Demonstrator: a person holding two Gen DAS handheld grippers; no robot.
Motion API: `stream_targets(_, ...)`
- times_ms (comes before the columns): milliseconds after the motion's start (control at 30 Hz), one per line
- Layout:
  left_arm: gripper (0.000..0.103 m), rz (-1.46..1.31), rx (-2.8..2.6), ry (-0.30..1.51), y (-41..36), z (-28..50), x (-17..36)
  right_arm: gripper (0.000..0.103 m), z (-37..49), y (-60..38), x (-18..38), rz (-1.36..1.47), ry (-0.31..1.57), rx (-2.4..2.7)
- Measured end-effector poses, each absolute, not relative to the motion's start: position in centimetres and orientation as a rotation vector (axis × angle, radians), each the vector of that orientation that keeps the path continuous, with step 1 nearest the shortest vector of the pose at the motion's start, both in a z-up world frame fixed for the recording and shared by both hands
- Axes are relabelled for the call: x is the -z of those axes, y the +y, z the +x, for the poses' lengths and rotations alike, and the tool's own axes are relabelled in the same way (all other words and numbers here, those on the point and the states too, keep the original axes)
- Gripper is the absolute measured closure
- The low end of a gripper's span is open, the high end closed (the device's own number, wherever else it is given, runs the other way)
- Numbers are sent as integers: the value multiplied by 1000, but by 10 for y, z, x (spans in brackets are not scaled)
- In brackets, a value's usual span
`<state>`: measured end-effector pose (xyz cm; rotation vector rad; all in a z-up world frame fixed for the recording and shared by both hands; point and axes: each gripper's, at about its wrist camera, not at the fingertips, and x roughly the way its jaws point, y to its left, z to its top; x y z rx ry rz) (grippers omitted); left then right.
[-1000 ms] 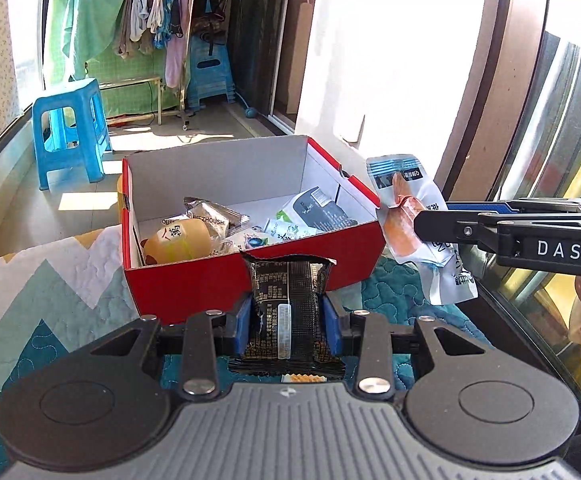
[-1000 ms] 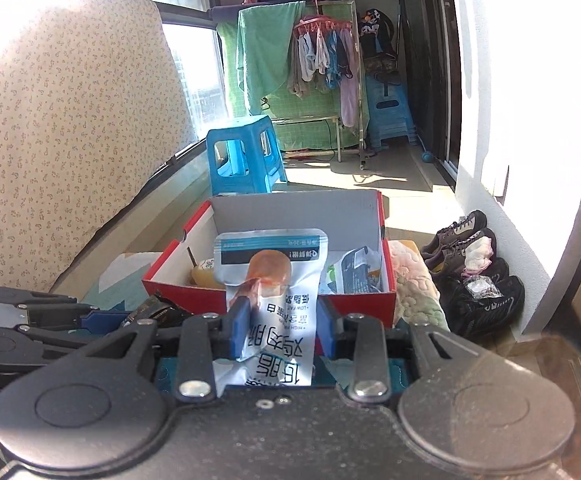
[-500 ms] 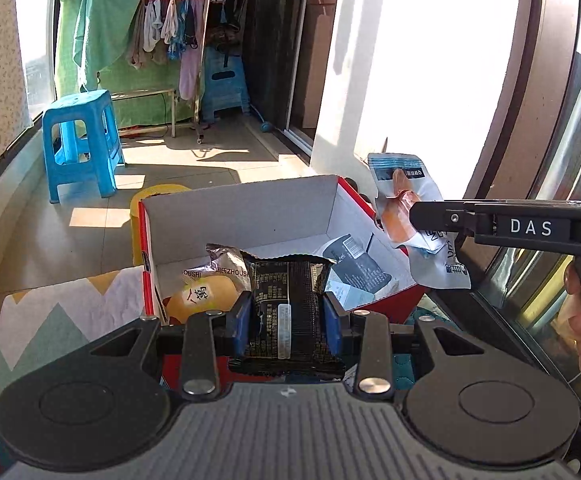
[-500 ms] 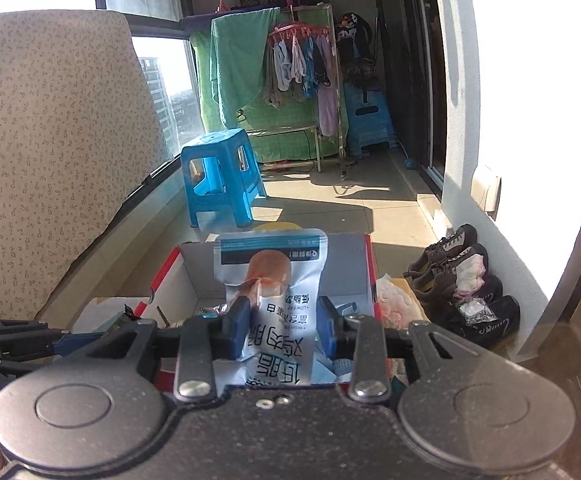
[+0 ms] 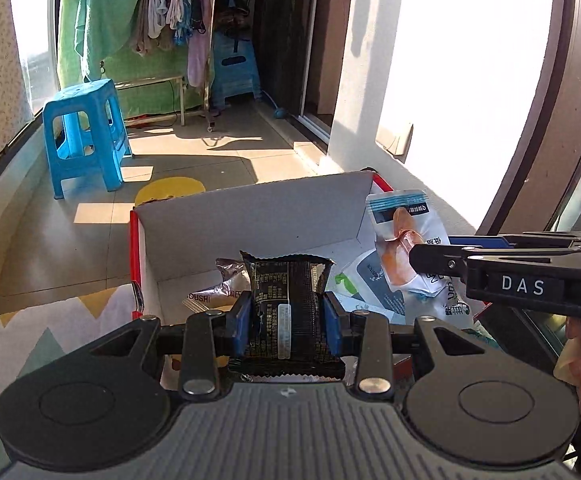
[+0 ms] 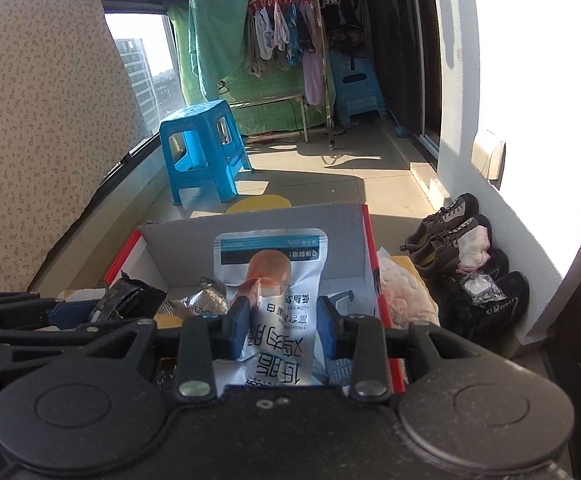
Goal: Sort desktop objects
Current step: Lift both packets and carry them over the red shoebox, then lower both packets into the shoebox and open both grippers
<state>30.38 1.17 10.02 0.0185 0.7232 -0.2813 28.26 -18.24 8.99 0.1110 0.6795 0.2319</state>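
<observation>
My left gripper is shut on a black snack packet and holds it over the open red box. My right gripper is shut on a pale blue chicken snack pouch and holds it over the same red box. The pouch and the right gripper show at the right of the left wrist view. The left gripper's packet shows at the left of the right wrist view. Several wrapped snacks lie inside the box.
The box sits on a quilted zigzag cloth. A blue stool stands on the floor beyond, with a clothes rack behind. Shoes lie by the wall at right. A patterned chair back rises at left.
Both grippers have moved forward and up, from in front of the red box to over its opening, each still holding its packet.
</observation>
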Motion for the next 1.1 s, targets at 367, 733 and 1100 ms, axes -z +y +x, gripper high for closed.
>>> stream_targets(367,68,79,264,788,6,330,-69,68,299,-167,-68,55,727,-234)
stream_targets(733,68,97,263,822,4,340,-54,68,312,-160,-51,41,758,-225)
stream_targets(1100,68,115,270,828,-1,340,-46,67,316,-157,-38,28,786,-210)
